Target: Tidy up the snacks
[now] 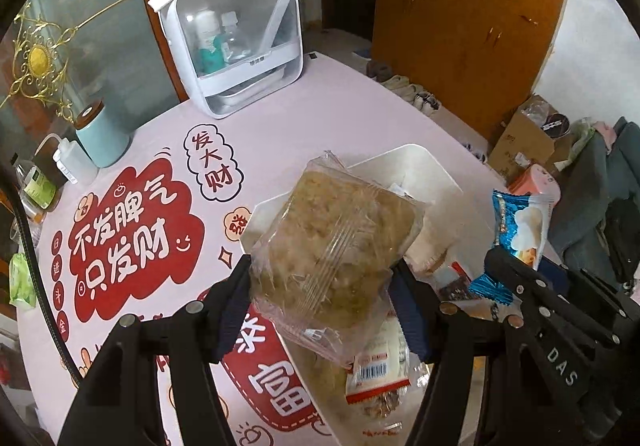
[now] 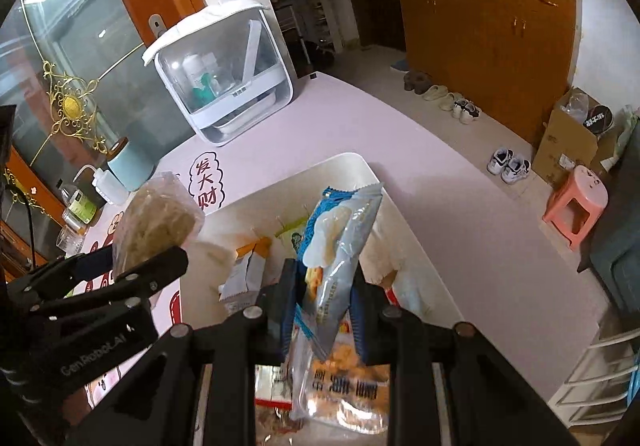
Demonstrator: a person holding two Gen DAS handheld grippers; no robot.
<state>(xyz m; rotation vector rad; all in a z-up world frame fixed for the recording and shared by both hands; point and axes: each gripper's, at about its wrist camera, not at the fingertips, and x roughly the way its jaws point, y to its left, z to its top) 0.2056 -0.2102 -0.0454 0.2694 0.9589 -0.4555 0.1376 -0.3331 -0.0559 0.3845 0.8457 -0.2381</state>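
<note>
Above the white tray (image 2: 352,166), left gripper (image 1: 320,286) is clamping the clear crispy-snack packet (image 1: 336,242), right gripper (image 2: 324,310) pinching the blue wafer packet (image 2: 340,246); lowering each flat before releasing seems wisest.

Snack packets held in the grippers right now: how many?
2. A clear-wrapped brown snack is clamped in the left gripper; a blue-and-white packet is in the right gripper. More snacks lie loose below.

Wooden cabinet (image 2: 492,30), pale floor (image 2: 400,94), pink stool (image 2: 576,206).
</note>
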